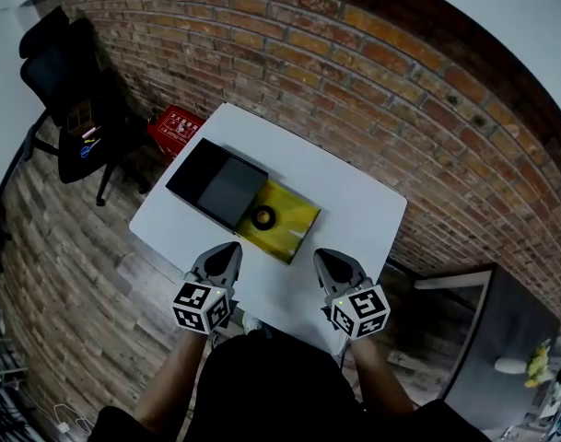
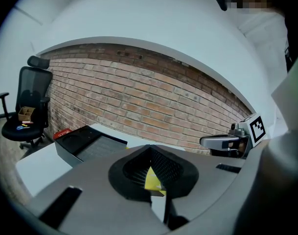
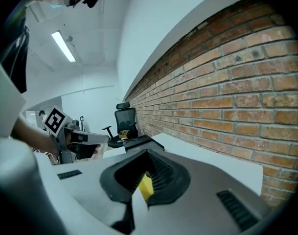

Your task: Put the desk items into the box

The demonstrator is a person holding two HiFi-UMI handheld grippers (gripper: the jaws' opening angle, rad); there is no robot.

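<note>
An open black box (image 1: 217, 184) lies on the white table (image 1: 363, 201), left of centre. Against its right side lies a flat yellow item (image 1: 294, 221) with a black ring (image 1: 263, 216) resting on it. My left gripper (image 1: 228, 250) and right gripper (image 1: 326, 259) hover side by side over the table's near edge, short of the yellow item. Both are shut with nothing in them. In the left gripper view the box (image 2: 85, 141) lies ahead to the left and the right gripper (image 2: 207, 142) shows at the right. The right gripper view shows the left gripper (image 3: 102, 138) at its left.
A brick wall runs behind the table. A black office chair (image 1: 73, 90) carrying small items stands on the floor at the far left, with a red box (image 1: 176, 129) beside it. A grey cabinet (image 1: 501, 330) stands to the right of the table.
</note>
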